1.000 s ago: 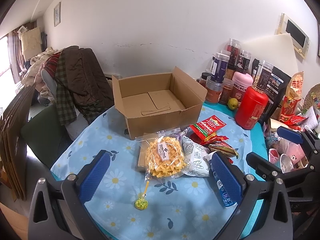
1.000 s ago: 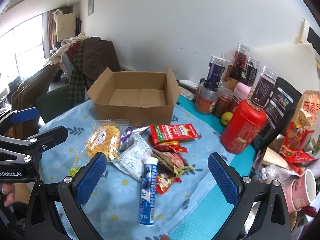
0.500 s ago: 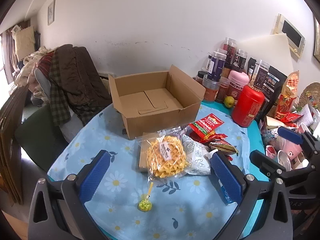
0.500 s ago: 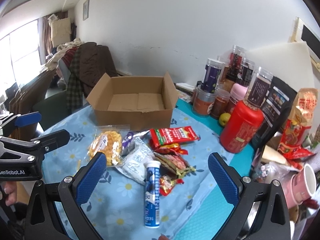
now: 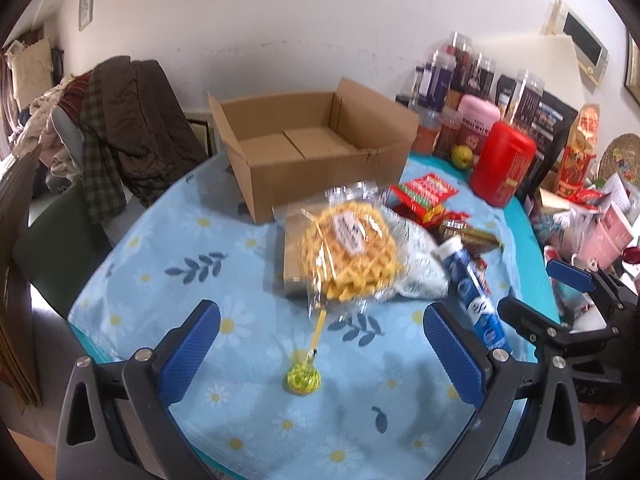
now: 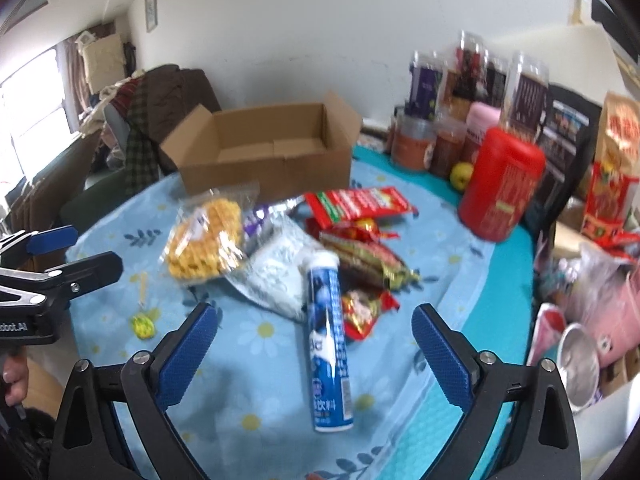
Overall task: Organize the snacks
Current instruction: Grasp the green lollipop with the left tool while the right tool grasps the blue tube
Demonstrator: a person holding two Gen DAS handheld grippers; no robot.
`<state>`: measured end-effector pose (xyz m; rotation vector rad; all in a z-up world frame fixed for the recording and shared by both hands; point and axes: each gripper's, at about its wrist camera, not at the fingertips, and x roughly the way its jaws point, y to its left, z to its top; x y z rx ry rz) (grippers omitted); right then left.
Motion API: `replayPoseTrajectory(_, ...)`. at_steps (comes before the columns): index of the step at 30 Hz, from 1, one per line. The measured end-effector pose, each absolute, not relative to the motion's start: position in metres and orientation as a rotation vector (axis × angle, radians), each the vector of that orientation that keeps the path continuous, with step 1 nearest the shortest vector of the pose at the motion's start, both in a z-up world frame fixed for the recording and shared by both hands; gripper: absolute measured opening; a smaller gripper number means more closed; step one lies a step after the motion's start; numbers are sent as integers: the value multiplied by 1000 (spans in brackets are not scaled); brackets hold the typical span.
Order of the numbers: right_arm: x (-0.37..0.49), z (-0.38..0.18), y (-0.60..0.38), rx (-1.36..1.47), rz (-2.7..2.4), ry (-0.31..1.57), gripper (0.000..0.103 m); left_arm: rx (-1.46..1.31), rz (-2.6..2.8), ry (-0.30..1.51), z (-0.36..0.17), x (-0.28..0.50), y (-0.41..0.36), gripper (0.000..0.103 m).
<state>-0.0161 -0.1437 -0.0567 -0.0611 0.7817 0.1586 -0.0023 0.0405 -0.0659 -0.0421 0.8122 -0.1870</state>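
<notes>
An empty cardboard box (image 5: 316,152) (image 6: 268,152) stands open at the back of the round table. In front of it lies a heap of snacks: a bag of yellow waffles (image 5: 350,254) (image 6: 206,238), a white pouch (image 5: 416,264) (image 6: 276,276), a red packet (image 5: 424,194) (image 6: 356,204) and a blue and white tube (image 5: 472,292) (image 6: 328,336). My left gripper (image 5: 320,350) hangs open above a small yellow-green sweet on a stick (image 5: 304,378). My right gripper (image 6: 314,344) is wide, its jaws closing, with the tube lying between them untouched.
Tall jars (image 5: 444,76), a red canister (image 5: 502,164) (image 6: 500,184) and packets crowd the back right. Pink cups and bags (image 6: 592,312) fill the right edge. A chair heaped with coats (image 5: 124,132) stands at the left. The daisy tablecloth (image 5: 168,276) shows at front left.
Both grippers have sunk toward the table, so the snacks look larger and nearer. The tube now lies between the right gripper's fingers. Nothing on the table has moved.
</notes>
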Motion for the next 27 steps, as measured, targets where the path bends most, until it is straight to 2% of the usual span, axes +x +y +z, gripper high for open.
replayPoseTrajectory(8, -14, -89, -150, -40, 151, 843, 91, -49, -213, 889, -101, -2, 40, 99)
replayPoseTrajectory(18, -5, -109, -151, -17, 180, 899, 73, -73, -227, 1006, -141, -3, 46, 68)
replayPoseTrajectory(20, -2, -111, -150, -17, 188, 902, 70, -83, -225, 1011, -144, -2, 48, 66)
replayPoseTrajectory(22, 1, -112, -148, -21, 193, 905, 67, -92, -225, 1013, -146, -1, 51, 58)
replayPoseTrajectory(24, 4, -113, -146, -24, 196, 908, 62, -80, -211, 1003, -146, 0, 51, 41)
replayPoseTrajectory(26, 7, -115, -145, -25, 196, 914, 52, -73, -206, 1003, -146, 0, 54, 30)
replayPoseTrajectory(27, 9, -117, -145, -23, 191, 919, 50, -76, -209, 1002, -146, 2, 52, 28)
